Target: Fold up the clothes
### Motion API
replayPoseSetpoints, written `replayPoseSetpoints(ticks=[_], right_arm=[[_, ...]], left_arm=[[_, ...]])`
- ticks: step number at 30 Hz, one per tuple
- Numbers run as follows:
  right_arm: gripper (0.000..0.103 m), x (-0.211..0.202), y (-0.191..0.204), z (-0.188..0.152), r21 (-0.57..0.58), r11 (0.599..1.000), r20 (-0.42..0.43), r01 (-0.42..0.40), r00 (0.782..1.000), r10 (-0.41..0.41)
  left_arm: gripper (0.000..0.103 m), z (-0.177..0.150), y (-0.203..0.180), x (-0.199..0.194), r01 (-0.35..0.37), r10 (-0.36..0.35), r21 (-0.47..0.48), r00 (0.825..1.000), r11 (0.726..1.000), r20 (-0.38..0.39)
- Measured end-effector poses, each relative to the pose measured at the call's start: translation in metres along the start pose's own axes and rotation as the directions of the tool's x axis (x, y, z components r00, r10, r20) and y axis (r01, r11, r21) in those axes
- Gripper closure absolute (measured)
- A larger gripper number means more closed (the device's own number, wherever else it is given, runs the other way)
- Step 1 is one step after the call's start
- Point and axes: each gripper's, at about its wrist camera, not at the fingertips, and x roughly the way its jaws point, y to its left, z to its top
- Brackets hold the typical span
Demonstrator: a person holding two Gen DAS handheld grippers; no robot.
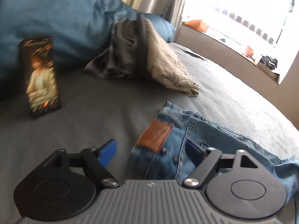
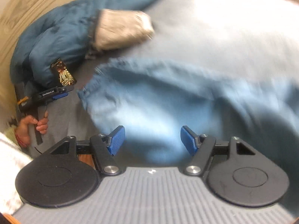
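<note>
Blue jeans (image 1: pixel 186 140) lie on the grey bed sheet (image 1: pixel 84 123), waistband and brown leather patch (image 1: pixel 155 134) facing me. My left gripper (image 1: pixel 151 150) hovers just above the waistband, open, its blue pads either side of the patch and not pressing on it. In the right wrist view the jeans (image 2: pixel 168 97) are a blurred blue spread under my right gripper (image 2: pixel 152 140), which is open with nothing gripped. That view also shows the left gripper (image 2: pixel 56 93) at the left, held by a person's hand (image 2: pixel 35 125).
A heap of grey and beige clothes (image 1: pixel 149 56) lies further up the bed against a blue duvet (image 1: pixel 56 18). A dark box with a painted figure (image 1: pixel 41 74) stands on the sheet at left. A bright window (image 1: pixel 243 9) and sill are at right.
</note>
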Motion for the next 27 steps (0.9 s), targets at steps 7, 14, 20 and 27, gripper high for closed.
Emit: replayPoseSetpoints(ticks=[7, 14, 20, 27], right_arm=[[0.037, 0.076, 0.057, 0.085, -0.344, 0.939, 0.016, -0.013, 1.000, 0.020], [0.039, 0.161, 0.045, 0.123, -0.335, 0.940, -0.143, -0.069, 0.989, 0.022], [0.092, 0.191, 0.026, 0.118, -0.238, 0.967, -0.235, -0.091, 0.971, 0.034], [0.101, 0.169, 0.045, 0.111, -0.292, 0.956, -0.124, -0.027, 0.992, -0.010]], left_arm=[[0.020, 0.010, -0.001, 0.026, 0.011, -0.012, 0.056, 1.000, 0.998, 0.007], [0.020, 0.007, 0.013, 0.060, 0.086, -0.082, 0.042, 0.994, 0.995, -0.072], [0.032, 0.003, 0.022, 0.075, 0.153, -0.152, 0.002, 0.984, 0.988, -0.098], [0.042, 0.005, 0.019, 0.067, 0.169, -0.170, -0.037, 0.985, 0.985, -0.040]])
